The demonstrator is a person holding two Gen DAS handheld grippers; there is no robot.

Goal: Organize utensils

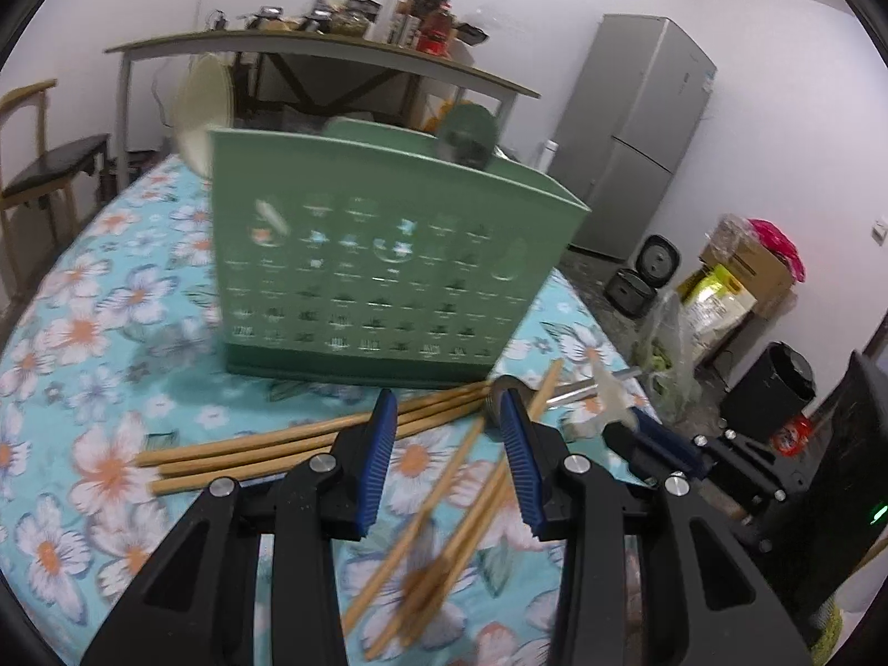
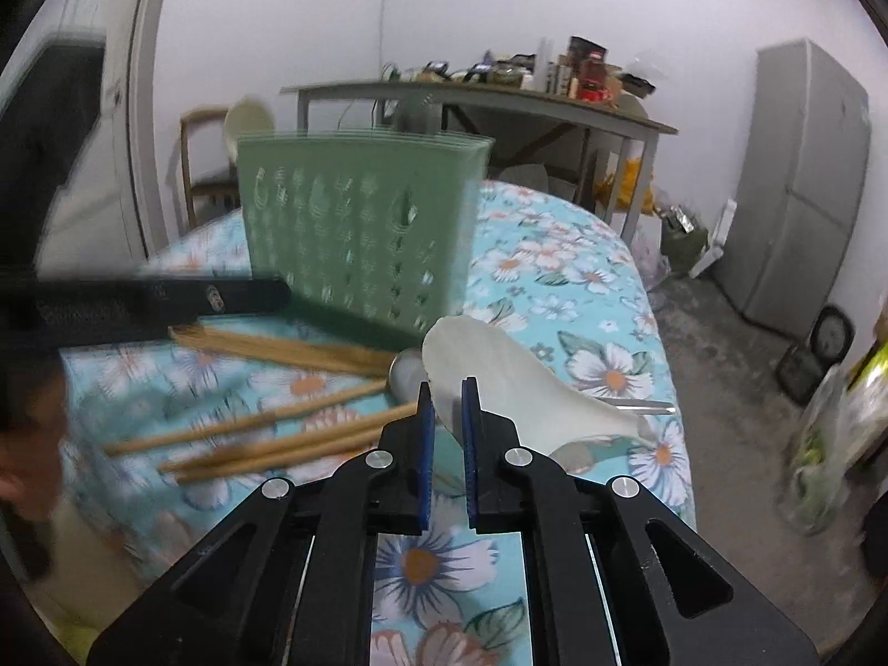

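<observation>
A green perforated utensil basket (image 1: 383,255) stands on the floral tablecloth; it also shows in the right wrist view (image 2: 361,227). Several wooden chopsticks (image 1: 288,444) lie scattered in front of it, also seen in the right wrist view (image 2: 277,422). My left gripper (image 1: 449,405) is open above the chopsticks, empty. My right gripper (image 2: 447,388) is shut on a white plastic rice spoon (image 2: 499,377), held just above the table. A metal spoon (image 2: 408,372) lies under it, next to the chopsticks. The right gripper and white spoon (image 1: 605,394) show at the right in the left wrist view.
The table's right edge (image 2: 677,388) drops to a concrete floor. A grey side table (image 1: 333,50) with jars stands behind, a wooden chair (image 1: 39,166) at the left, a fridge (image 1: 638,127) at the right. Bags and boxes (image 1: 738,277) sit on the floor.
</observation>
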